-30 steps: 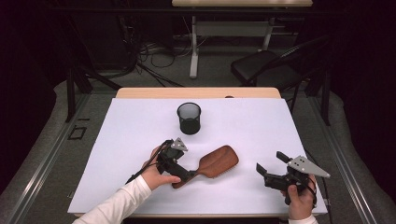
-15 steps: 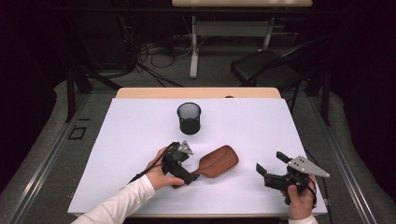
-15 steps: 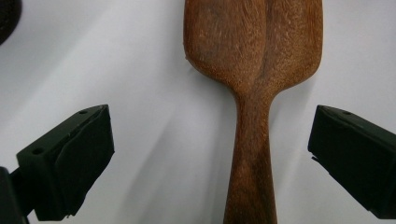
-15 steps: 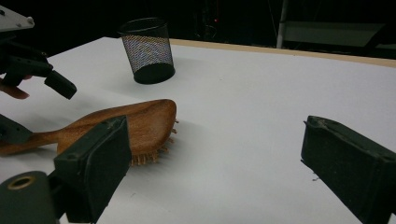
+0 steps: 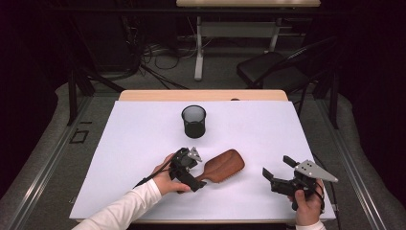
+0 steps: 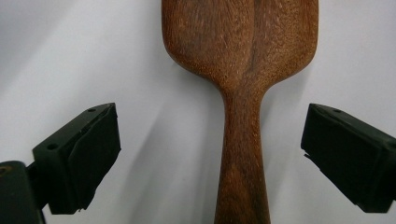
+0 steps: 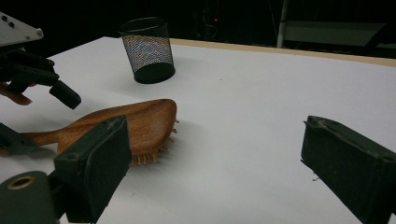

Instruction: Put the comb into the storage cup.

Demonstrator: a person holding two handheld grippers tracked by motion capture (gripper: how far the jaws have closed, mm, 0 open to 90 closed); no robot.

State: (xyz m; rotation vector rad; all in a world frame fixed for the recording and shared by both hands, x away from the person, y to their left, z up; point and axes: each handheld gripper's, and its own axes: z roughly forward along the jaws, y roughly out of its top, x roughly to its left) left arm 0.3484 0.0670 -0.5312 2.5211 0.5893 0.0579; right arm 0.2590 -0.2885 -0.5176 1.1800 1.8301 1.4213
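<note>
While my left gripper (image 5: 191,178) straddles the wooden hairbrush's (image 5: 223,166) handle with jaws wide and touching nothing, the brush lies bristles-down on the white table (image 5: 143,143), near the mesh cup (image 5: 194,121); my right gripper (image 5: 279,173) waits apart, jaws wide, empty.

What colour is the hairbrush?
Reddish-brown wood hairbrush, clearest in the left gripper view.

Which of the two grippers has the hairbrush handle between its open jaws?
The left gripper: its jaws straddle the wooden hairbrush handle without touching it. The right gripper is open too, over bare table.
</note>
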